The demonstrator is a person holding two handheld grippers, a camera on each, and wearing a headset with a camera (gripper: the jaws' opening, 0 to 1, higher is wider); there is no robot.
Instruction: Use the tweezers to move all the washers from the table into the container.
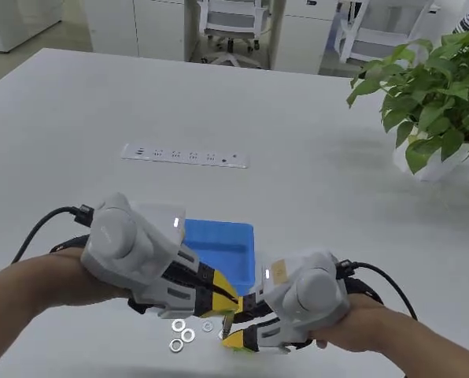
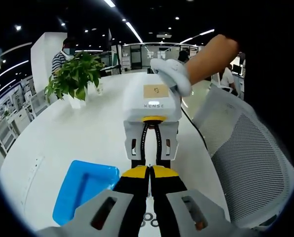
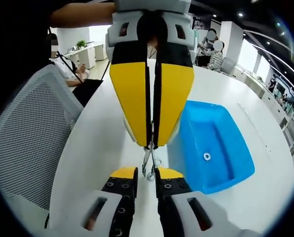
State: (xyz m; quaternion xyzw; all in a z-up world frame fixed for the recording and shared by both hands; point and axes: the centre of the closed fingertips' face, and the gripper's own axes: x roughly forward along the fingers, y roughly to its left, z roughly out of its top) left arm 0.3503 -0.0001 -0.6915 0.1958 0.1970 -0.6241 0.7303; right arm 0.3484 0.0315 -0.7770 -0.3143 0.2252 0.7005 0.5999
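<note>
Tweezers pinched in left claw, tips btwn right claw jaws.

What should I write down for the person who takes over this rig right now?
Left gripper: shut on the tweezers, whose tips point down at the table beside the container.
Right gripper: jaws a little apart, one on each side of the tweezers' tips, apparently not clamping.
Done: one washer lies in the container.
Left: at least four washers lie on the table under the grippers; each must go in with the tweezers.
</note>
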